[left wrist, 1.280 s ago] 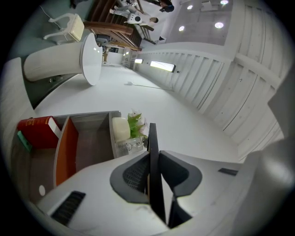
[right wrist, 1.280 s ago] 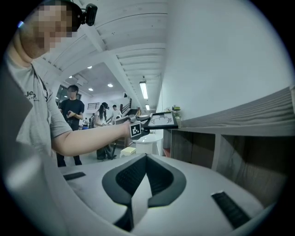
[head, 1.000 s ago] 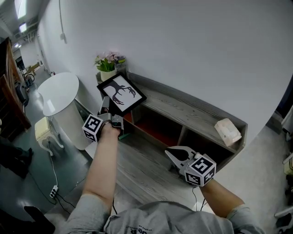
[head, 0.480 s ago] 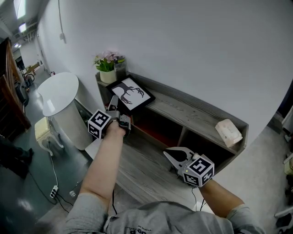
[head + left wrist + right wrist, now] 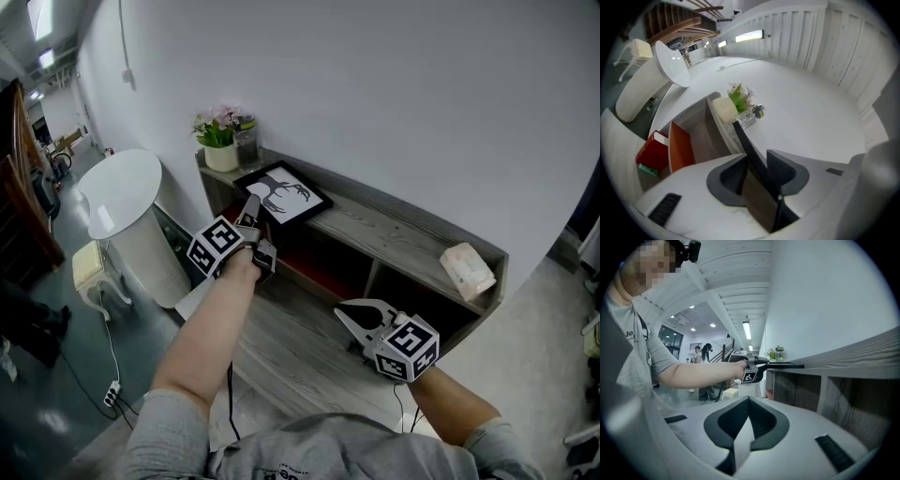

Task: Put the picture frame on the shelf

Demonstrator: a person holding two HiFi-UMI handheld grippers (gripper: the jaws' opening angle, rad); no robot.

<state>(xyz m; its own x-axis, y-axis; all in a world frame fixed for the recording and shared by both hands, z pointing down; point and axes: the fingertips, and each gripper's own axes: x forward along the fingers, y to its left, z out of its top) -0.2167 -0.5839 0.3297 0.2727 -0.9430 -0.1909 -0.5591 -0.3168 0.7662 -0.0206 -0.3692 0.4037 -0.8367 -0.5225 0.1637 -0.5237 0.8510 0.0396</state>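
The black picture frame point(image 5: 283, 192) with a dark antler drawing lies flat on the left part of the grey wooden shelf's top point(image 5: 375, 230). My left gripper point(image 5: 251, 211) is at the frame's near corner. In the left gripper view the frame's thin edge point(image 5: 750, 150) runs between the jaws of the left gripper point(image 5: 757, 161), which are opening, and the pads look slack on it. My right gripper point(image 5: 342, 312) hovers low in front of the shelf, its tips together and empty. From the right gripper point(image 5: 749, 399) view the frame point(image 5: 785, 365) rests on the shelf edge.
A potted plant point(image 5: 221, 141) and a small jar point(image 5: 246, 141) stand at the shelf's left end, just behind the frame. A beige packet point(image 5: 466, 269) lies at the right end. A round white table point(image 5: 122, 187) stands left of the shelf. A red box point(image 5: 654, 150) sits in the lower compartment.
My left gripper has moved right and forward, tipping the frame from a raised tilt down flat onto the shelf top. The right gripper has stayed in place.
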